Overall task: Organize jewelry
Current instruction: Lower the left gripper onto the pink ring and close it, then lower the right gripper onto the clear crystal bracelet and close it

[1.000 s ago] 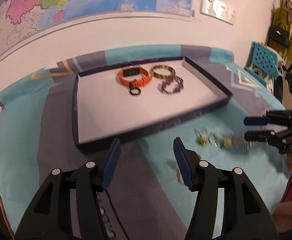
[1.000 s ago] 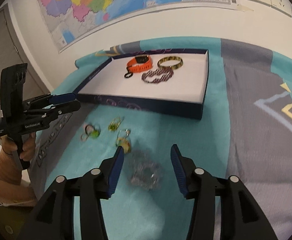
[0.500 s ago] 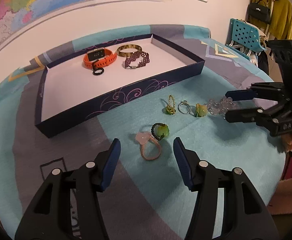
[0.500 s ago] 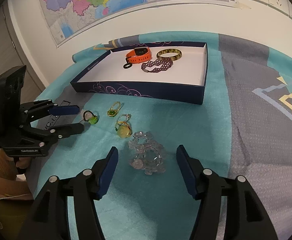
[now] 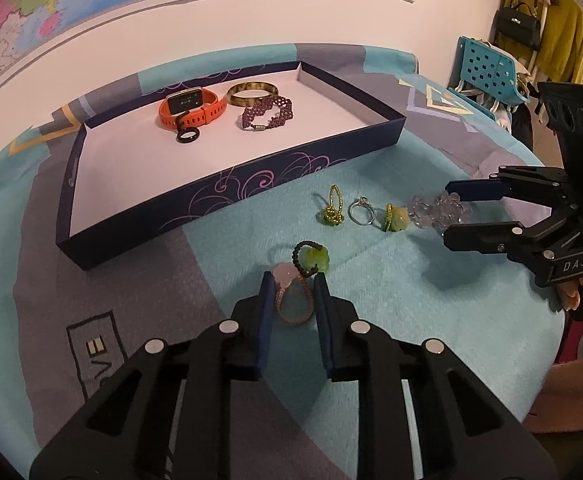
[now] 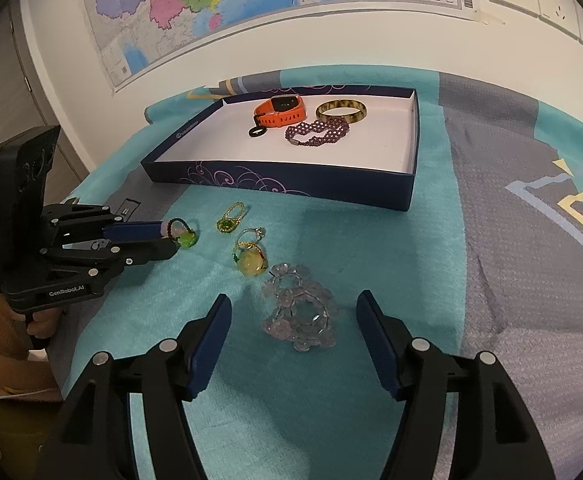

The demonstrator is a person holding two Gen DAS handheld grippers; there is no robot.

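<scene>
Pink ring (image 5: 293, 300) on bench (image 5: 371, 300) before tray (image 5: 251, 188): left tool (image 5: 290, 286) closing around it, pads not yet pressing; right tool (image 6: 291, 316) opening over crystal bracelet (image 6: 301, 312); centre band, squeeze gently.

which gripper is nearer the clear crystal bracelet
Right. The right gripper straddles the clear crystal bracelet, jaws opening and not touching it. The left gripper is off to the side, closing around a pink ring.
</scene>
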